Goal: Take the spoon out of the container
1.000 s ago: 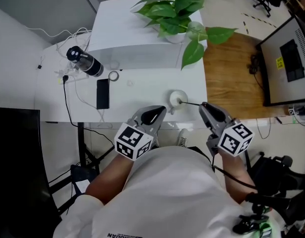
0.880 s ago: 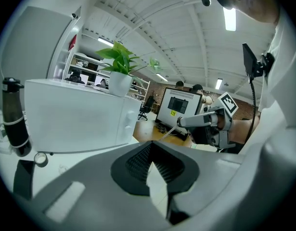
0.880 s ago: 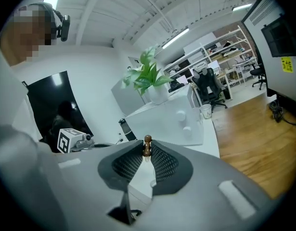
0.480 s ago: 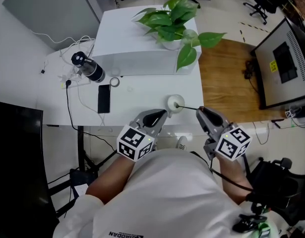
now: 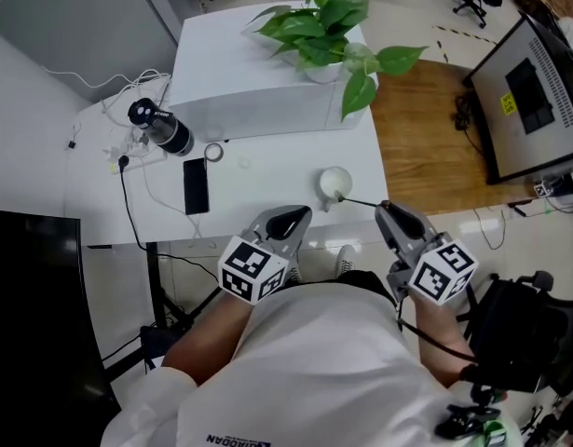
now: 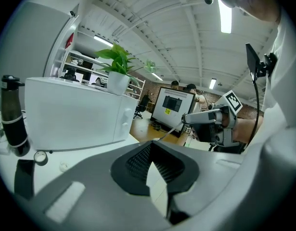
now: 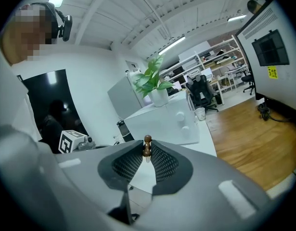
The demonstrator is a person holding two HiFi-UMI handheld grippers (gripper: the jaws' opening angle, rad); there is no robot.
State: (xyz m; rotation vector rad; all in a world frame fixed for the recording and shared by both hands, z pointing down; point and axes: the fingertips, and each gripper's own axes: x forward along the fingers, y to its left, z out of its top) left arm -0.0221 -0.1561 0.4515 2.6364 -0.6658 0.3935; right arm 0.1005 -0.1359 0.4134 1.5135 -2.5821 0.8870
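At lower centre, the right gripper's (image 5: 386,209) fingers clamp the spoon (image 5: 361,201), its tip in the container (image 5: 334,181); next, lift it clear. The left gripper's (image 5: 299,215) fingers are closed, empty.

Thin dark spoon (image 5: 361,200) slants out of the small white container (image 5: 330,179).

The jaws of my right gripper (image 7: 148,143) hide all of the thin long-handled spoon (image 7: 147,149) but its brown knobbed end. From above, its far end at the small round white container (image 5: 334,181) is too small to tell. The dark monitor (image 5: 533,91) runs off the right edge.
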